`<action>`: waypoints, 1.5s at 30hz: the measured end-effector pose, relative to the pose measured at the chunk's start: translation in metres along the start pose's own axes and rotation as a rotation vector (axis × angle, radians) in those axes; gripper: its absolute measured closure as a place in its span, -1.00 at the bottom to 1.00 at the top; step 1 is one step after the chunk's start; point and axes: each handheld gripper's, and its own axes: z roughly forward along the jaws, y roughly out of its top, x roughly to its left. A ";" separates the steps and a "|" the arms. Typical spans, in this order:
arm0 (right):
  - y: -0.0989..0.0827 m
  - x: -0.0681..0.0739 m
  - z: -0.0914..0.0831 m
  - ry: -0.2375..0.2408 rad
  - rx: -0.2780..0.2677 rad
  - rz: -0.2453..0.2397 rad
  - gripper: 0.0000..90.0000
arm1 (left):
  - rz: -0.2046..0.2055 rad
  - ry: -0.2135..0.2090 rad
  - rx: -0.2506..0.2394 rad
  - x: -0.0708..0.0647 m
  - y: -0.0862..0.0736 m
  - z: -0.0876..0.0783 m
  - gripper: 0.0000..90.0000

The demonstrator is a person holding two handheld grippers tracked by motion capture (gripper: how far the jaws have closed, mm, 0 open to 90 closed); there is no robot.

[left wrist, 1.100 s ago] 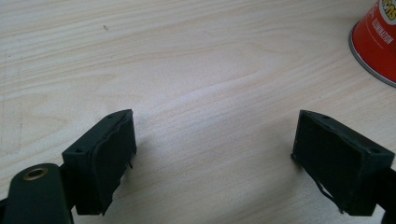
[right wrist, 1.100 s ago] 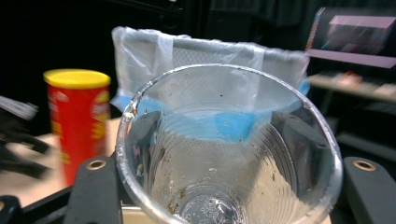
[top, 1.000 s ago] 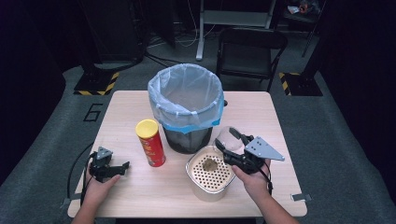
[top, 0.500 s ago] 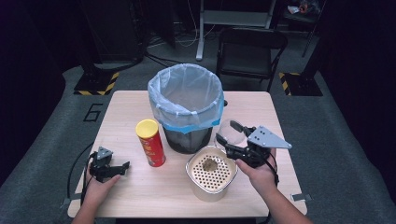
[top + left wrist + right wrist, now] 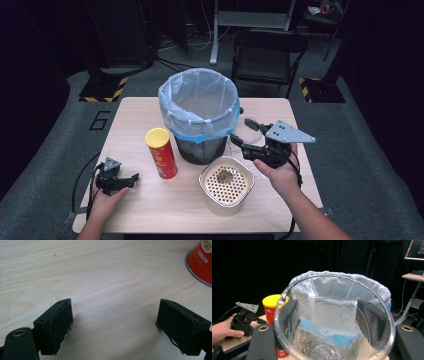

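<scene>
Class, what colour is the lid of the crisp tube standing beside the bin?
Yellow. The lid shows best in the high view.

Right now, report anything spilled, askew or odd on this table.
The clear cup in the right gripper lies tipped on its side, mouth toward the camera, crumbs stuck inside. The strainer holds a brownish lump. No spill visible.

Pretty dark room overall, light's mostly falling on the pale wooden table [image 5: 150,117]. Grey carpet [image 5: 360,150] is covering the floor, with a "6" [image 5: 99,120] marked left of the table. A black folding chair [image 5: 267,55] is sitting at the far side, yellow-and-black striped base plates [image 5: 102,88] are lying far left and far right, cables trailing behind.
</scene>
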 end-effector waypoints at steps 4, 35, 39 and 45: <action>0.010 -0.004 0.005 0.012 0.004 0.011 -0.23 | -0.003 0.001 0.000 0.000 0.000 0.000 -0.71; 0.101 -0.043 0.098 -0.044 0.034 0.034 -0.28 | -0.001 0.007 -0.003 -0.001 0.000 0.000 -0.71; 0.098 -0.045 0.117 -0.053 0.060 0.042 -0.29 | -0.006 0.002 -0.001 -0.001 0.000 0.000 -0.71; 0.093 -0.043 0.139 -0.065 0.099 0.028 -0.30 | -0.002 0.007 -0.002 -0.001 0.000 0.000 -0.71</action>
